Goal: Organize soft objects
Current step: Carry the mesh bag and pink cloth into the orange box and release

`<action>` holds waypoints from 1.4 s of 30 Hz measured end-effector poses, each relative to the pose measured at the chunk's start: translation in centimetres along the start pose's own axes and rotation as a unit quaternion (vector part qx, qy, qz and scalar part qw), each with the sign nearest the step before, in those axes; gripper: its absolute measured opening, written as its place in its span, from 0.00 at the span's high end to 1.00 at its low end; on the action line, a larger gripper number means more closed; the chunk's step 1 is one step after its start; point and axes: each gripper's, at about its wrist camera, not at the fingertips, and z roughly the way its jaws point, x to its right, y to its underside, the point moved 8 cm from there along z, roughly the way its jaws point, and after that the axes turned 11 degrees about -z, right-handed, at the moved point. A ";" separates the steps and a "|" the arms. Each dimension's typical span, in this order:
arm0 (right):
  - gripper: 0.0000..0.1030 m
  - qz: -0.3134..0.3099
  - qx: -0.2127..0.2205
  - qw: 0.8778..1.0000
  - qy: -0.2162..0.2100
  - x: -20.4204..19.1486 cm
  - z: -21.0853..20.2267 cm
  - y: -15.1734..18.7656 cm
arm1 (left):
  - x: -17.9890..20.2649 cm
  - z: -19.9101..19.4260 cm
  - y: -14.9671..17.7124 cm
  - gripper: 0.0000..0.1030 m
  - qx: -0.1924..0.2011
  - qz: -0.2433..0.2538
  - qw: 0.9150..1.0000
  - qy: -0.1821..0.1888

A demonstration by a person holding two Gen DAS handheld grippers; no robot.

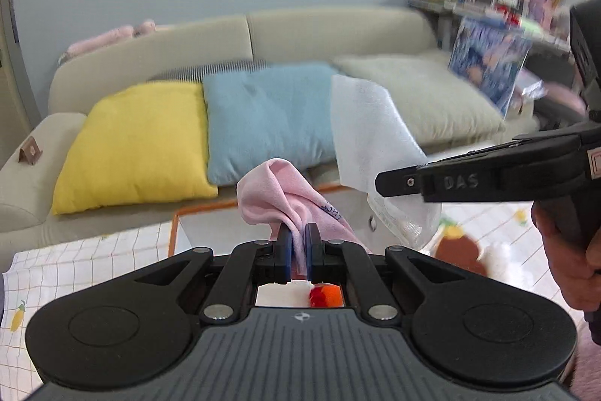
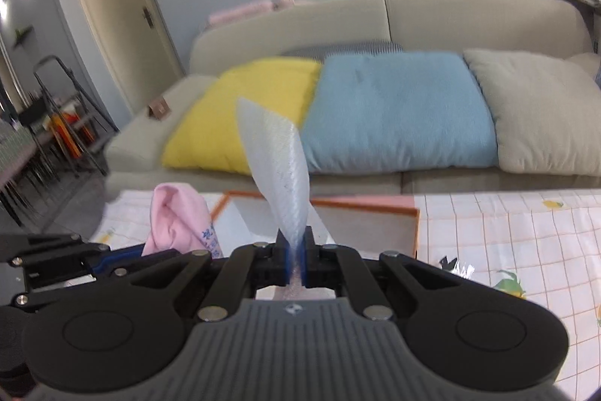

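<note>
Left hand-held gripper (image 1: 296, 247): jaws clamped on a pink cloth (image 1: 270, 190), which bunches up and forward from the pads; blue print on its hem, too small to read. Right hand-held gripper (image 2: 296, 256): jaws clamped on a white foam sheet (image 2: 276, 156), long axis rising upright from the pads; its body is embossed "DAS" in the left wrist view. Both items hang above an orange-rimmed box (image 2: 409, 217) on the table (image 2: 507, 243), directly ahead and below; the 2 hands look equally near. Beyond: sofa (image 2: 469, 17) with yellow, blue and beige cushions.
</note>
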 end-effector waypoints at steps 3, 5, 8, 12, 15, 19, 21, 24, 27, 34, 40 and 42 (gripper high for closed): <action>0.98 -0.005 -0.041 0.999 0.013 0.6 3.2 1.9 | -0.4 2.9 1.5 0.93 -0.042 -0.003 0.999 -0.006; 0.98 -0.009 -0.076 0.997 0.023 1.1 5.1 3.6 | -0.7 4.6 2.5 0.93 -0.068 -0.001 0.998 -0.012; 0.98 -0.009 -0.130 0.991 0.040 2.3 7.3 6.0 | -1.2 7.0 4.0 0.93 -0.106 -0.013 0.994 -0.011; 0.98 -0.008 -0.179 0.983 0.048 3.0 9.0 7.7 | -2.1 9.5 5.7 0.93 -0.156 -0.031 0.987 -0.018; 0.98 -0.005 -0.214 0.975 0.051 3.4 10.2 8.5 | -2.5 10.5 6.7 0.93 -0.183 -0.042 0.982 -0.020; 0.98 -0.007 -0.259 0.964 0.051 3.1 11.0 9.6 | -2.3 11.1 7.2 0.92 -0.202 -0.047 0.978 -0.019; 0.97 -0.010 -0.267 0.962 0.052 3.0 11.3 9.8 | -2.5 11.2 7.3 0.91 -0.202 -0.049 0.978 -0.024; 0.90 -0.009 -0.270 0.961 0.050 3.0 11.4 10.2 | -2.5 11.3 7.2 0.87 -0.201 -0.057 0.978 -0.021; 0.88 -0.007 -0.270 0.961 0.052 3.1 11.3 10.4 | -2.6 11.3 7.2 0.83 -0.199 -0.056 0.978 -0.023; 0.67 0.003 -0.263 0.964 0.040 2.8 10.7 10.0 | -2.9 10.5 6.6 0.65 -0.180 -0.061 0.981 -0.025; 0.61 -0.002 -0.248 0.968 0.044 2.7 9.6 9.1 | -3.0 8.5 5.4 0.59 -0.153 -0.059 0.986 -0.026; 0.60 -0.004 -0.235 0.971 0.046 2.7 8.7 8.5 | -2.9 7.4 4.8 0.59 -0.139 -0.057 0.988 -0.023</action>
